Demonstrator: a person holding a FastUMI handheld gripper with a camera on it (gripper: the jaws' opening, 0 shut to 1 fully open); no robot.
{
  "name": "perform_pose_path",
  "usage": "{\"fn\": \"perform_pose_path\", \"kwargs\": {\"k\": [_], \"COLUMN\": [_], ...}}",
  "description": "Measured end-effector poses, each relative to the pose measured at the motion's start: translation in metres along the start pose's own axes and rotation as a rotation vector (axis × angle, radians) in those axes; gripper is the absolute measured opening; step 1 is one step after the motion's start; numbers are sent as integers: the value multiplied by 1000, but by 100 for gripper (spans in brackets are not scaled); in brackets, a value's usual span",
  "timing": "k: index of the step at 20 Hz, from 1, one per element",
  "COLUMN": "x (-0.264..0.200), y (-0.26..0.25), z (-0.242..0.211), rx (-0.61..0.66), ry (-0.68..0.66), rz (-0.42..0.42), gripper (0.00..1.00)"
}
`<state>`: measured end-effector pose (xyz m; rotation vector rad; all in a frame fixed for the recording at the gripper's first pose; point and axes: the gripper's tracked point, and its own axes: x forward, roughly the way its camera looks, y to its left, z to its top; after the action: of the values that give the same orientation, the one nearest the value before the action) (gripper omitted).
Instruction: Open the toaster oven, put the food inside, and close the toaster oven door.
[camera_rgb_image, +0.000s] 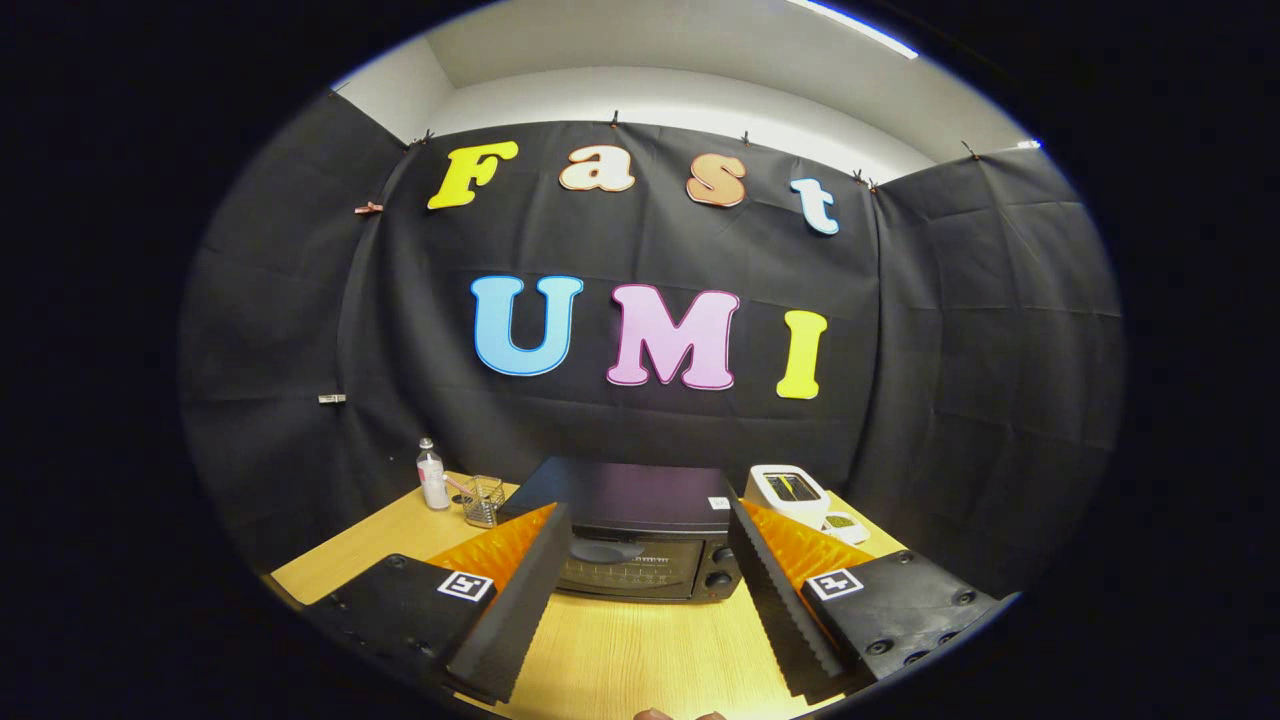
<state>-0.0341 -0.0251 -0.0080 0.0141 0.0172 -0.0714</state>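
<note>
Gripper (650, 560) jaws spread wide, grasping nothing. Toaster oven (640, 535) sits beyond them on the table (640, 650), door closed.

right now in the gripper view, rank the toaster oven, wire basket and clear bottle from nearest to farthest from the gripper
The gripper is open, holding nothing.
1. Toaster oven: straight ahead between the fingers, door closed.
2. Wire basket: beyond the left finger, beside the oven's back left corner.
3. Clear bottle: just left of the basket, slightly farther back.
</note>
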Motion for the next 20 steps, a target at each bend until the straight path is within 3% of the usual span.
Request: {"fn": "perform_pose_path", "kwargs": {"k": [11,20], "x": [14,72], "y": [9,32], "z": [-13,-43], "rx": [-12,27], "ry": [56,135], "rz": [8,-1], "gripper": [97,97]}}
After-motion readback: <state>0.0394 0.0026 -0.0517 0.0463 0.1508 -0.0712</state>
